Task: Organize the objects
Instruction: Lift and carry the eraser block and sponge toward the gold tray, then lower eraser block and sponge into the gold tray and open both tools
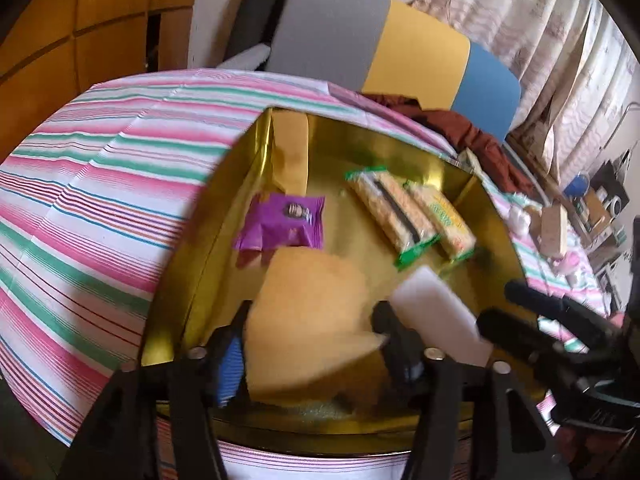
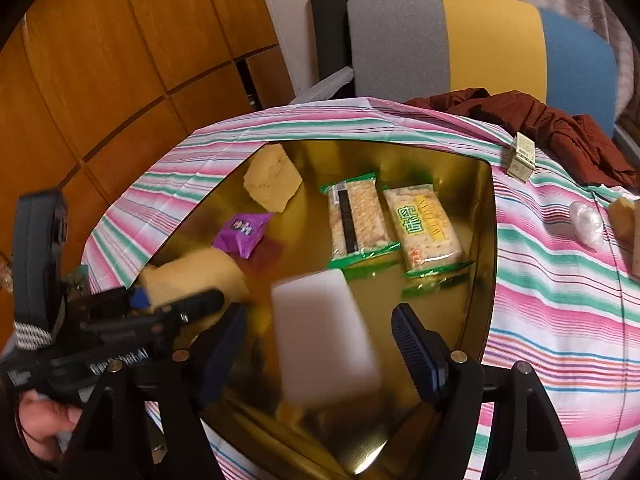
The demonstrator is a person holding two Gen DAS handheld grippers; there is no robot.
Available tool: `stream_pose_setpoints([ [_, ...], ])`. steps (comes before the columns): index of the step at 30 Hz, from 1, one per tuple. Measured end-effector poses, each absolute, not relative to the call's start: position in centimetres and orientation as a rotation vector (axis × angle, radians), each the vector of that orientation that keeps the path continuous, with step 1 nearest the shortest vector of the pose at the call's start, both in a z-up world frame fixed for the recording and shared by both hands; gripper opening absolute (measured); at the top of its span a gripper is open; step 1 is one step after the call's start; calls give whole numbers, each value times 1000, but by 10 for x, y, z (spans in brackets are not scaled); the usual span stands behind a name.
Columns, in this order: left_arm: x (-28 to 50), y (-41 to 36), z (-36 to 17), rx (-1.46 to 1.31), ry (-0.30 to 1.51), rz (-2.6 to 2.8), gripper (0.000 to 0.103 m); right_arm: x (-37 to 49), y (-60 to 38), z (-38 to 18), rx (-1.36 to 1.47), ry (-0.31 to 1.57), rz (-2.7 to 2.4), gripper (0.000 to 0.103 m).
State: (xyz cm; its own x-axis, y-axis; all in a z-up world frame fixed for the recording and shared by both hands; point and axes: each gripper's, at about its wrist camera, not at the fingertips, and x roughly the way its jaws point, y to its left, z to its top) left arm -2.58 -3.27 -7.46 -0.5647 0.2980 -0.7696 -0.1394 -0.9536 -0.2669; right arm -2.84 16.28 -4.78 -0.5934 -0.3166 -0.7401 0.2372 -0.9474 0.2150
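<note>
A gold tray [image 1: 400, 152] [image 2: 486, 216] sits on the striped tablecloth. In it lie a purple snack packet [image 1: 282, 222] [image 2: 242, 232], two cracker packs [image 1: 404, 210] [image 2: 360, 220], and a yellow sponge block [image 2: 272, 182] at the far corner. My left gripper [image 1: 312, 344] is shut on a yellow sponge [image 1: 312, 312] [image 2: 192, 276] over the tray's near side. My right gripper [image 2: 320, 344] is open, its fingers apart on either side of a blurred white foam block [image 2: 324, 332] [image 1: 436, 312], not touching it.
On the cloth right of the tray lie a small cream box [image 2: 522, 158], a clear plastic wad [image 2: 586, 222] and a tan block [image 2: 628, 216]. A dark red cloth [image 2: 552, 124] and a grey-yellow-blue chair [image 2: 480, 40] stand behind. Wooden cabinets [image 2: 100, 60] are at left.
</note>
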Motion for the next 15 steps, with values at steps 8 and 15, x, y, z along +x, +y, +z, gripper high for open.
stream_pose_setpoints([
  [8,-23,-34,-58,-1235,-310,2644,75,-20,176,-47,1193,-208,-2562,77],
  [15,-21,-29,-62,-1250,-413,2580,75,-15,186,-43,1165,-229,-2594,77],
])
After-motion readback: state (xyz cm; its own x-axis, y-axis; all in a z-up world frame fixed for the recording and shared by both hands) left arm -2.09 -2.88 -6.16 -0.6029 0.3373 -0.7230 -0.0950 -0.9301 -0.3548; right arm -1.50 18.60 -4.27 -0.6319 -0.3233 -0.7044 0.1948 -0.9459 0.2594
